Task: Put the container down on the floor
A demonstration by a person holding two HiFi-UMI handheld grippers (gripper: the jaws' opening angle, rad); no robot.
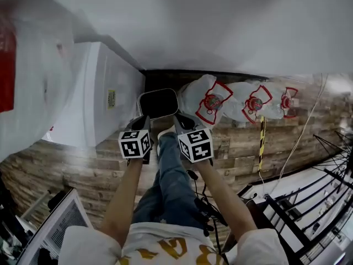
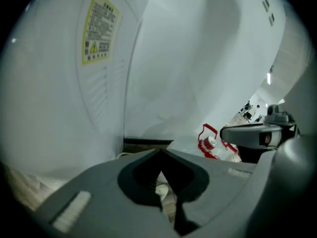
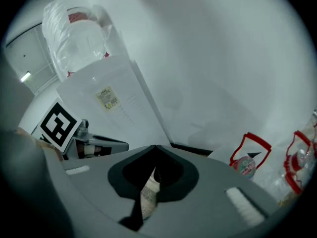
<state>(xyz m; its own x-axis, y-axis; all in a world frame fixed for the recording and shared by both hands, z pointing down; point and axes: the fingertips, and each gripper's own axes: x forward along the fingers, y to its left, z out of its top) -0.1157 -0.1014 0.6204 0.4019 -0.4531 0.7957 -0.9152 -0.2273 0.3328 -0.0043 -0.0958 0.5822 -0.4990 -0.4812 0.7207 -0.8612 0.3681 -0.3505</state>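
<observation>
The container (image 1: 158, 102) is a dark bin with a pale rim, seen from above at the foot of the white wall, between a white appliance and clear jugs. It looks to rest on the wood-pattern floor (image 1: 237, 142). My left gripper (image 1: 144, 120) and right gripper (image 1: 180, 120) hover at its near corners, one on each side. In the left gripper view my left gripper (image 2: 161, 162) is shut to a thin slit with nothing between its jaws. My right gripper (image 3: 154, 158) is likewise shut and empty. Neither gripper view shows the container.
A tall white appliance (image 1: 105, 93) with a yellow label (image 2: 99, 29) stands at the left. Clear jugs with red labels (image 1: 212, 101) lie along the wall to the right. Yellow-black tape (image 1: 261, 142), a white cable (image 1: 298, 142) and a black rack (image 1: 309, 208) lie at the right.
</observation>
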